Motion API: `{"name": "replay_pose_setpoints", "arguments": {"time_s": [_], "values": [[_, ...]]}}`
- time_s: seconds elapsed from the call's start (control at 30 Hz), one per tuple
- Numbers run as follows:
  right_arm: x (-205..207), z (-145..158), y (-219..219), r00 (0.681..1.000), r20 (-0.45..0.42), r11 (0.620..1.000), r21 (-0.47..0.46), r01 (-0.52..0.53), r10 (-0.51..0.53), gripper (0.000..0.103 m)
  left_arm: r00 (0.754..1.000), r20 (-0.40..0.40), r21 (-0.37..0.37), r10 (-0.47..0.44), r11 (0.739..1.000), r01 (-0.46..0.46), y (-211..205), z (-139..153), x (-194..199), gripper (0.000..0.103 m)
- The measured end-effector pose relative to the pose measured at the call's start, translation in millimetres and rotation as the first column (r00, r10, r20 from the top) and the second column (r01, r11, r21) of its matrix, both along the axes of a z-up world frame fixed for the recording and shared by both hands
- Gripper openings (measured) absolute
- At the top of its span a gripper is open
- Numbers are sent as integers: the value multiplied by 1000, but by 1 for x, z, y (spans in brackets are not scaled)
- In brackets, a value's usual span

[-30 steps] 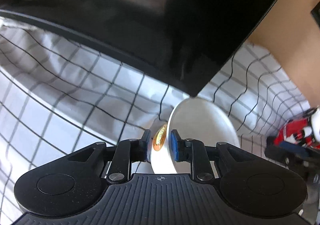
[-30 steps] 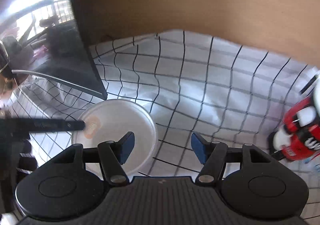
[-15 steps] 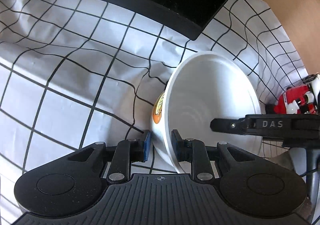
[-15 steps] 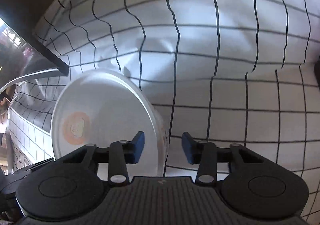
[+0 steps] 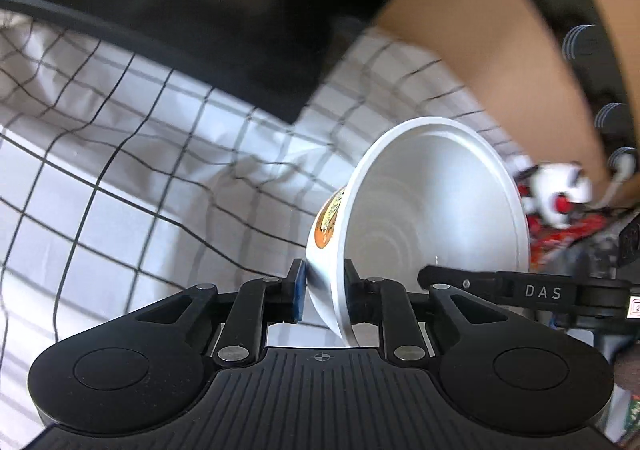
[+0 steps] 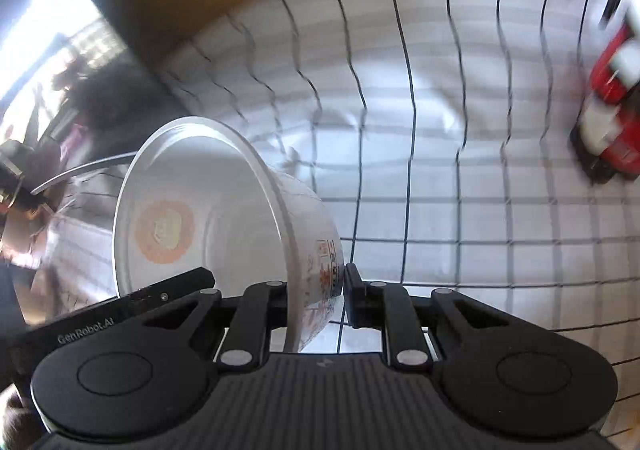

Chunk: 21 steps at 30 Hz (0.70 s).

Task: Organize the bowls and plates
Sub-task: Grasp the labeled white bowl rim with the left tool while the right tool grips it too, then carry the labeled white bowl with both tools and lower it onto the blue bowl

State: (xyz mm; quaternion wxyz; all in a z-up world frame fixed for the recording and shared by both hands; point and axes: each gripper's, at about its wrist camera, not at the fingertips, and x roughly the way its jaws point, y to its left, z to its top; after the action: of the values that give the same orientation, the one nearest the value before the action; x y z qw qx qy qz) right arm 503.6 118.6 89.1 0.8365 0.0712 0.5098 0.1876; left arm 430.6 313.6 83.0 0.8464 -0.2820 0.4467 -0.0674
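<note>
A white bowl (image 5: 432, 217) with an orange printed label on its outer wall is held tilted above the checked tablecloth (image 5: 132, 177). My left gripper (image 5: 323, 290) is shut on its rim, one finger inside and one outside. My right gripper (image 6: 316, 290) is shut on the opposite side of the same bowl (image 6: 208, 201), whose orange mark shows through the wall. Each gripper's black body shows at the edge of the other's view, the right one in the left wrist view (image 5: 540, 292).
A black monitor (image 5: 180, 9) stands at the back left on the cloth. A red and white toy car (image 6: 612, 117) sits at the right; it also shows in the left wrist view (image 5: 560, 197). A tan wall lies behind.
My right gripper has closed on the bowl's rim, where it was open half a second ago. The bowl has been lifted and tilted off the cloth between both grippers.
</note>
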Motion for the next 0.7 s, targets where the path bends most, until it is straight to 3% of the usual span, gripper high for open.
{"name": "replay_pose_setpoints", "arguments": {"time_s": [0.13,0.3,0.47,0.7], "values": [[-39,40,-27,992,115,999,4,-46,45,18,999,41,41,-23,999,22,-32,41,-29,19],[-90,68,-91,979,194,998,-1,-69,68,20,997,53,59,-55,997,51,-94,69,-55,19],[-128,70,-178,976,216,999,14,-31,27,20,986,65,87,-151,986,145,-177,83,-71,19],[-169,61,-274,974,208,994,72,81,-95,20,964,10,89,-265,961,263,-270,72,-89,19]]}}
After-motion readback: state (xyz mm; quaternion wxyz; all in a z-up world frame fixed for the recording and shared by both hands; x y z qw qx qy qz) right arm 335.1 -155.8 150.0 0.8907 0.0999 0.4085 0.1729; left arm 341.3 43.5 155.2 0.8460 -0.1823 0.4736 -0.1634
